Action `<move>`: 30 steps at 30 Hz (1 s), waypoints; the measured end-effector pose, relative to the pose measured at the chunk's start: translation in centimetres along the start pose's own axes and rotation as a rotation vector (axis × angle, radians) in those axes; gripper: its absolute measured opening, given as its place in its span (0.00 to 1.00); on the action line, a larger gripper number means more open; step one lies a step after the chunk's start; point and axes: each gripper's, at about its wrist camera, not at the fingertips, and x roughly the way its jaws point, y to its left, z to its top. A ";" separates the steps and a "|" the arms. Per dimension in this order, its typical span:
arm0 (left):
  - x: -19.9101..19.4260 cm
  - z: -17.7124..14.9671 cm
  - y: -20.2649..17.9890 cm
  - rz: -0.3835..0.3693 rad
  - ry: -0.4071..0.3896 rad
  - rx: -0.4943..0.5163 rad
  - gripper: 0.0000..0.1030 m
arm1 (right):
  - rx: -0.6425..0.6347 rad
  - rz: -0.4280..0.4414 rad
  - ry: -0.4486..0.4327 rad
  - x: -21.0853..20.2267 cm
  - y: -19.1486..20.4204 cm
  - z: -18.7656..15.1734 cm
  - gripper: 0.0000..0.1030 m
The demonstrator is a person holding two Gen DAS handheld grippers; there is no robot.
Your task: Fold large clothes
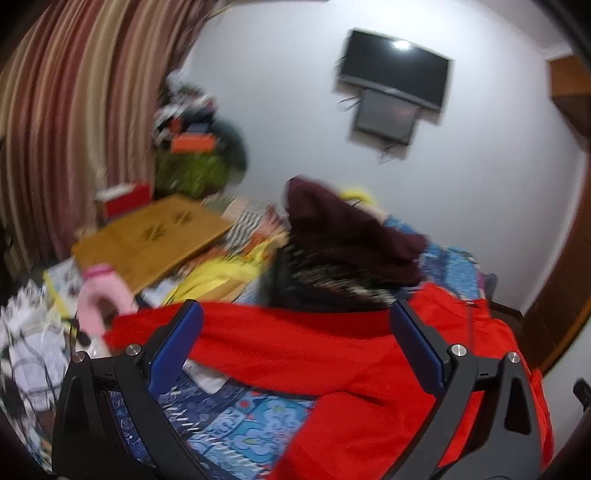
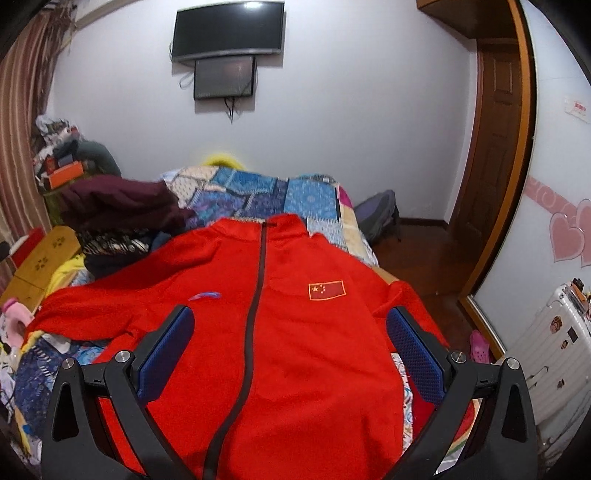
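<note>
Fleece jacket [image 2: 295,332] — red, flat — dark zipper [image 2: 255,314].

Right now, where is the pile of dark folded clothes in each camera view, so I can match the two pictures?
Left wrist view: the pile of dark folded clothes sits at center, just behind the red jacket, blurred.
Right wrist view: the pile sits at the left, beside the jacket's shoulder.
Shared landmark: the wall-mounted television, above the pile in both.
</note>
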 end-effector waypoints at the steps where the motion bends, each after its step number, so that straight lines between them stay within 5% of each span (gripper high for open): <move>1: 1.4 0.1 1.4 0.025 0.028 -0.038 0.98 | -0.002 -0.003 0.010 0.5 0.1 0.2 1.00; 8: 8.1 -1.2 8.8 0.119 0.228 -0.211 0.98 | -0.027 -0.024 0.069 3.5 0.8 1.4 1.00; 16: 14.0 -5.4 13.9 0.040 0.473 -0.422 0.85 | -0.069 -0.041 0.123 6.5 1.7 1.8 1.00; 21: 17.3 -7.9 15.1 -0.082 0.590 -0.553 0.68 | -0.061 -0.037 0.168 7.6 1.4 1.7 1.00; 25: 18.9 -8.7 14.8 -0.099 0.624 -0.560 0.58 | -0.050 -0.036 0.196 8.4 1.4 1.8 1.00; 30: 20.6 -9.0 13.8 0.057 0.621 -0.445 0.43 | -0.056 -0.025 0.202 8.7 1.6 2.0 1.00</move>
